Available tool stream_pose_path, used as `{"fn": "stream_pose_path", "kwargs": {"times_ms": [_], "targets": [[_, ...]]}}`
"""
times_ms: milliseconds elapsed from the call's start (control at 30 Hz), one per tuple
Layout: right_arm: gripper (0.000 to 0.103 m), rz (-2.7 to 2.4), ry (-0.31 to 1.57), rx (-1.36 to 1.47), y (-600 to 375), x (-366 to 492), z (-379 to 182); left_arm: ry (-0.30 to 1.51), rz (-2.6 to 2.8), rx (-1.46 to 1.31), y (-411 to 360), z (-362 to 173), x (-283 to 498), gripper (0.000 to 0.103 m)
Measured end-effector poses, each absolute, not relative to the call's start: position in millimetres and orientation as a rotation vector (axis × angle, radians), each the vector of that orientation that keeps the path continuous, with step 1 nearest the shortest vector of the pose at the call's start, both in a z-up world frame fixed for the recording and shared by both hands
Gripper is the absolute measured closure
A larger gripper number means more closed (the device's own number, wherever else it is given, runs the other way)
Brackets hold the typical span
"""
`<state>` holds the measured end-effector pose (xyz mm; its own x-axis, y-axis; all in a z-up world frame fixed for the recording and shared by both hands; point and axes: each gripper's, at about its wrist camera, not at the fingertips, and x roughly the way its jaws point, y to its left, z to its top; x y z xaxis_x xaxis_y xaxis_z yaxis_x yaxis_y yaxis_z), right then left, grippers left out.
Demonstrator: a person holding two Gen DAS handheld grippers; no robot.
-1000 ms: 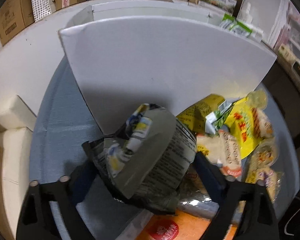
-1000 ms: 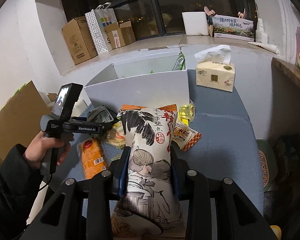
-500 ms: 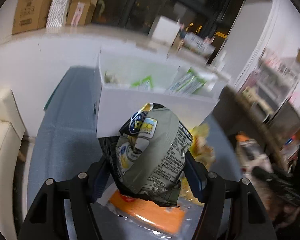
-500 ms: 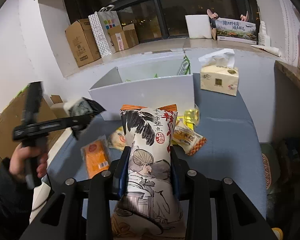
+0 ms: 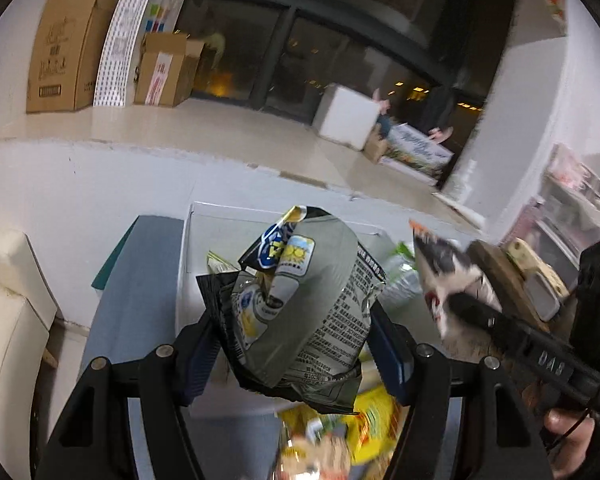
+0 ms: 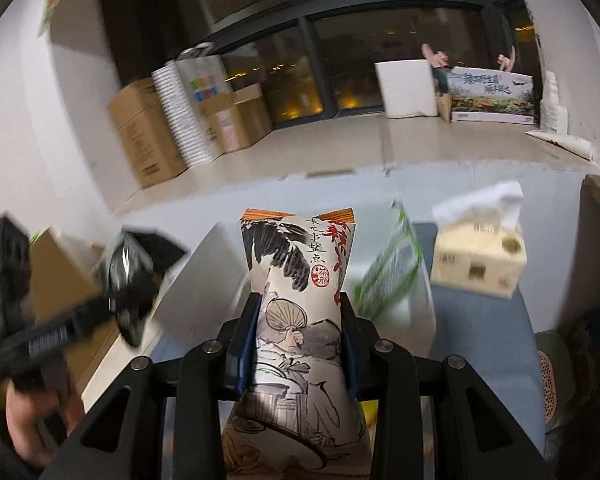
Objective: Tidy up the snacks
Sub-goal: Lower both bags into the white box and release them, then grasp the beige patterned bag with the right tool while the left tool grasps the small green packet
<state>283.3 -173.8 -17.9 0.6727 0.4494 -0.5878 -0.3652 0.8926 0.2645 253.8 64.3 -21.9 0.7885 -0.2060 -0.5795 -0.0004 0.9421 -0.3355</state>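
My left gripper [image 5: 296, 344] is shut on a grey and black snack bag [image 5: 300, 304], held up above the near wall of the white box [image 5: 204, 224]. My right gripper [image 6: 298, 340] is shut on a tall white snack bag with ink drawings [image 6: 296, 300], held in front of the same white box [image 6: 204, 272]. The left gripper with its dark bag also shows blurred at the left of the right wrist view [image 6: 136, 280]. The right gripper and its bag show at the right of the left wrist view [image 5: 452, 280]. Green packets [image 6: 392, 272] stand inside the box.
Yellow snack packets [image 5: 340, 428] lie on the blue-grey table [image 5: 136, 292] below my left gripper. A tissue box [image 6: 480, 256] stands right of the white box. Cardboard boxes [image 6: 148, 136] sit on the ledge behind. A cream sofa [image 5: 4, 320] is at the left.
Both grippers have risen with their bags and moved toward the white box. The left gripper tilted up from the table pile, and the two grippers are now closer together.
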Motion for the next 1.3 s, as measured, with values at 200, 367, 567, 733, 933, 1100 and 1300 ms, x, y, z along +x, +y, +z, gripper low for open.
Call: {"fn": "stream_pose_path", "kwargs": {"times_ms": [200, 367, 567, 733, 933, 1100, 1300], "targets": [[0.064, 0.436, 0.741, 0.116, -163, 343, -25, 0.720, -0.065, -0.273, 55, -37, 294, 0.018], [0.000, 0.408, 0.706, 0.134, -170, 349, -25, 0.728, -0.031, -0.260, 58, -44, 291, 0.000], [0.000, 0.444, 0.695, 0.133, -179, 326, -22, 0.731, -0.057, -0.251, 56, -39, 270, 0.000], [0.000, 0.501, 0.631, 0.117, -198, 280, -14, 0.720, -0.120, -0.241, 51, -30, 231, 0.000], [0.000, 0.554, 0.578, 0.130, -238, 206, -20, 0.713, -0.218, -0.219, 43, -33, 159, 0.000], [0.000, 0.534, 0.597, 0.121, -272, 146, -44, 0.710, -0.252, -0.243, 37, -42, 114, 0.000], [0.000, 0.458, 0.718, 0.124, -288, 127, -90, 0.745, -0.263, -0.243, 22, -59, 87, 0.000]]}}
